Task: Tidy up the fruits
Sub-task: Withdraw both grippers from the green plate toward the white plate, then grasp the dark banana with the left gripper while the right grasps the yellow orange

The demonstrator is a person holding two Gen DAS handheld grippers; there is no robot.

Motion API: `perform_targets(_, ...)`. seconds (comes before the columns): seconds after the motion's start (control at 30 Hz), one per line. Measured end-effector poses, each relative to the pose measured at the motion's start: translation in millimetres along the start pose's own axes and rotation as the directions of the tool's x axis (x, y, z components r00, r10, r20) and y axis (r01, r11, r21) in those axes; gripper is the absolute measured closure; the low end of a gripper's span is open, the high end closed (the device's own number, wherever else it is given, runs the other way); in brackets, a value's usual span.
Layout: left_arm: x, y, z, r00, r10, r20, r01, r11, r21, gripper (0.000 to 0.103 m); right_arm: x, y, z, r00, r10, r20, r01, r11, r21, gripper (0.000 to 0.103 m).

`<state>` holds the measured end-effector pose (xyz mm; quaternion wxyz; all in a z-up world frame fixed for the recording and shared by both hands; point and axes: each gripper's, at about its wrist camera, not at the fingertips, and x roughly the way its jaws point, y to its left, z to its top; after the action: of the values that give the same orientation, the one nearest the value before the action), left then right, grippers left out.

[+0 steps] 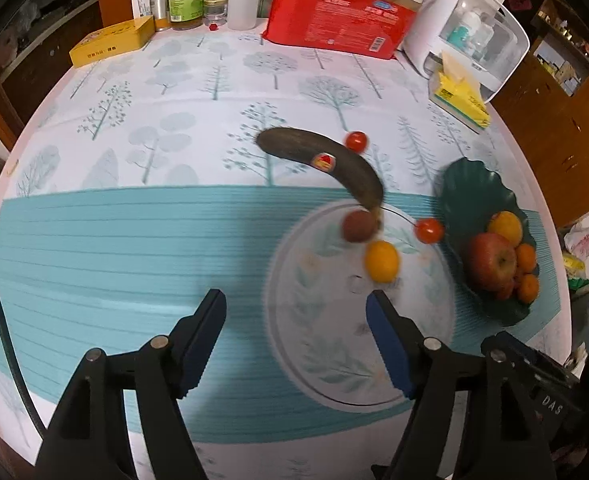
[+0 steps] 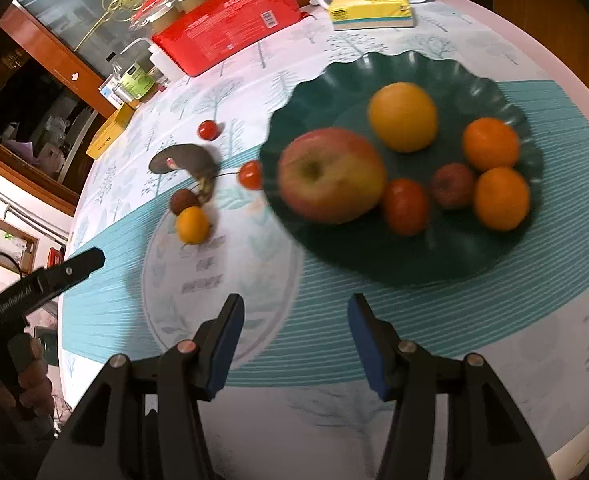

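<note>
**Both grippers hanging empty over the patterned desk, fruit split between cloth and green dish**

The left gripper is pointing steeply down with its jaws standing wide apart and nothing between them; its fingers are black plastic with ribbed blue pads. Just beyond them a small smooth orange citrus is lying on a pale round motif printed on the cloth, touching a dull brownish-red round fruit. A long curved banana, its skin gone dark brown and bearing a small sticker, is arching away from that fruit, with a glossy cherry tomato beside its stem end and another tomato by its back.

The right gripper is likewise showing its jaws apart and empty, the same blue-padded black fingers hovering over the teal striped band of the tablecloth. Ahead of them a dark green dish with a scalloped, wavy rim is sitting on the desk, holding a large red-yellow apple, a yellow-orange citrus fruit, two smaller mandarins, a red tomato and a dull reddish fruit, all blurred.

Farther back, a red plastic-wrapped package, a yellow tissue pack and a white container are lining the desk's edge.
</note>
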<state>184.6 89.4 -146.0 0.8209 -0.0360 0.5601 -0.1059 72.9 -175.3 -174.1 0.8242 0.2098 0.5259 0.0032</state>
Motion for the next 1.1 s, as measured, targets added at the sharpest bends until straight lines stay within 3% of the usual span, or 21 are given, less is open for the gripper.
perform_targets(0.47,13,43,60,0.997,0.017,-0.075,-0.015,1.000,0.025,0.025,27,69,-10,0.999,-0.027,0.038,0.028,0.999,-0.029,0.049)
perform_targets(0.8,25,43,98,0.990,-0.008,-0.138,-0.007,0.994,-0.105,0.025,48,106,6,0.995,-0.050,0.081,0.065,0.980,-0.190,0.049)
perform_targets(1.1,56,26,132,0.983,-0.058,-0.177,0.019,0.977,-0.214,0.025,75,130,13,0.987,-0.055,0.152,0.110,0.916,-0.386,0.049)
